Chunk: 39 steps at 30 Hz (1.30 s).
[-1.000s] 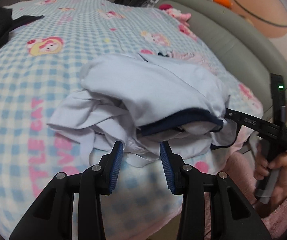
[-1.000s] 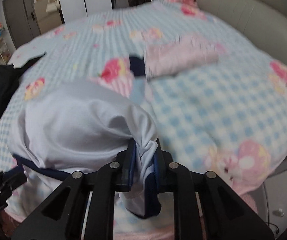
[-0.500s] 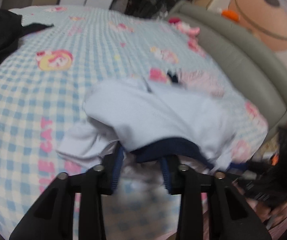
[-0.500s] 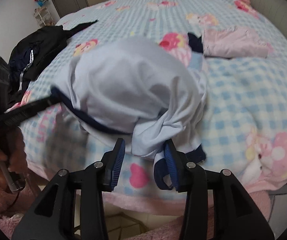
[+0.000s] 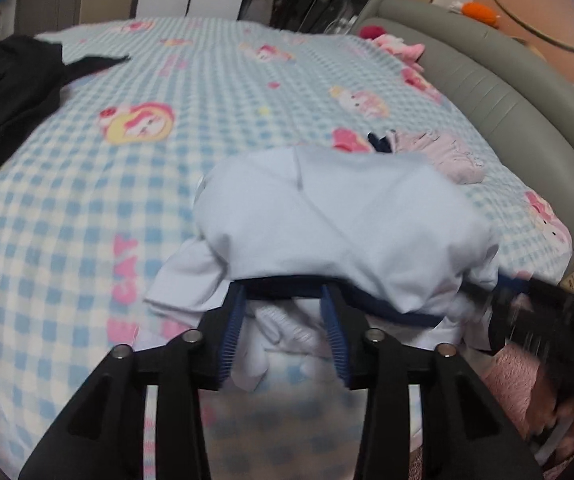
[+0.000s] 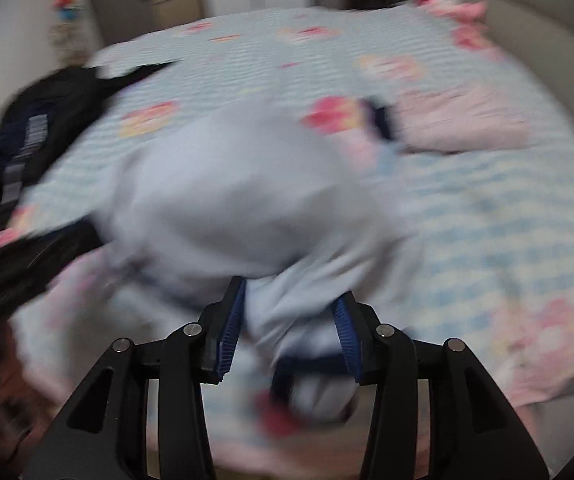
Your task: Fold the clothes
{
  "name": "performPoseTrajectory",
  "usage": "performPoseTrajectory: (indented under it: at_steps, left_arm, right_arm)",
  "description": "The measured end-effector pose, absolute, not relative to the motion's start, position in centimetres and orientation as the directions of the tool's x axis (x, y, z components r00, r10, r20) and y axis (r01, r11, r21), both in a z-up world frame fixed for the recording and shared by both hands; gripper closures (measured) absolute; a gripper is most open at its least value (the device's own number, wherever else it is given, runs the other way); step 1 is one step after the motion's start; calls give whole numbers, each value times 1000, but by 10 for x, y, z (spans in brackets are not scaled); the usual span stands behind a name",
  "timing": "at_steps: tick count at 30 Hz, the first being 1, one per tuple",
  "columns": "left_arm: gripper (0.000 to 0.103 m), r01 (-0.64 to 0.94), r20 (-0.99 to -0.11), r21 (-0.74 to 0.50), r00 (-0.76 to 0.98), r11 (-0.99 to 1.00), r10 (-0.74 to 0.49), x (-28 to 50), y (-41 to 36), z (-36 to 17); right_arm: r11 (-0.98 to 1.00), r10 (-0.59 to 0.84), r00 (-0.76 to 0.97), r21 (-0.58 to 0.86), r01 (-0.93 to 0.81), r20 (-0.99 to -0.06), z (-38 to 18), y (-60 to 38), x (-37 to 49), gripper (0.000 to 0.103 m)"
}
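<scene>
Where fingers (image 5: 231, 332) gape, shirt (image 5: 339, 220) hem between

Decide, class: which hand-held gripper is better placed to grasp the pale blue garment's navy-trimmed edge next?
Probably the left hand-held gripper: the navy trim of the pale blue garment lies right at its open fingertips. The right hand-held gripper straddles bunched cloth, blurred.

The view is blurred. The right gripper (image 6: 289, 322) has its blue-padded jaws apart with a fold of the pale blue, navy-trimmed cotton garment (image 6: 239, 196) between them; whether the pads press on it cannot be told. The garment lies bunched on the blue-and-white checked bed cover (image 6: 507, 216). A folded pink cloth (image 6: 463, 120) rests beyond, and black clothing (image 6: 43, 128) at left.
</scene>
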State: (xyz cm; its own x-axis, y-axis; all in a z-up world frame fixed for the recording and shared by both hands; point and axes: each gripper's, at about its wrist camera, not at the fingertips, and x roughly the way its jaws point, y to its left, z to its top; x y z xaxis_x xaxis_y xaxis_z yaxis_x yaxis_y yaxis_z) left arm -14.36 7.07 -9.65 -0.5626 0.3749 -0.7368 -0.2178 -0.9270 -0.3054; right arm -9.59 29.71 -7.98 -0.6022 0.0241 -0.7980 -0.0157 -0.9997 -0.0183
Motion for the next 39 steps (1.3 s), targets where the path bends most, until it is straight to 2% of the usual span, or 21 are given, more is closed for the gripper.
performPoseTrajectory:
  at_steps: [6,11,12,16,19,21,24,28,31,34,36,39]
  left_arm:
    - [54,-231,-709,-280,-604,-932,363,-146,63,-79]
    - [53,-227,-723,-220,-615,-949,315,-137,56,-82]
    - [53,-225,-731,-232,-602,-947,322,-135,53,-86]
    - [53,-223,-750,-251,-570,-942,335,-126,47,-98]
    - [53,-245,-757,-219,-568,-945,323,-123,50,-100]
    - [53,-265,-768,-209,-552,-941,325,-129,55,-100]
    - [53,-290,-789,-186,-525,-939,319,-140,65,-103]
    - [53,-308,-800,-179,-507,-934,320,-151,81,-102]
    - [53,-290,-778,-174,-546,-941,312,-154,84,-91]
    - [53,-231,-767,-163,-582,-959,270,-163,76,-85]
    - [53,-189,-759,-163,-602,-968,246,-167,68,-81]
    - [53,-173,-738,-215,-617,-961,276,-170,57,-76]
  right_arm:
    - [-985,164,-708,-70,-160,-687,-37,325,-85,58]
    - [-988,153,-756,-68,-142,-637,-15,327,-57,58]
    - [-986,160,-753,-64,-155,-639,-15,331,-55,55]
    - [-973,190,-703,-36,-228,-685,-25,353,-57,54]
    - [-978,174,-727,-29,-208,-664,-20,354,-46,54]
    - [-992,89,-739,6,-125,-668,-20,346,-40,54]
    - [-991,-134,-684,109,80,-717,-27,323,-39,54]
    - [-972,-198,-566,85,220,-800,-63,281,-53,54]
    - [-971,-202,-522,100,216,-829,-87,267,-70,54]
    - [-986,-126,-542,44,161,-831,-96,266,-89,54]
    - [-994,-73,-572,10,113,-817,-95,269,-98,54]
    - [-997,-71,-623,58,40,-779,-83,286,-104,54]
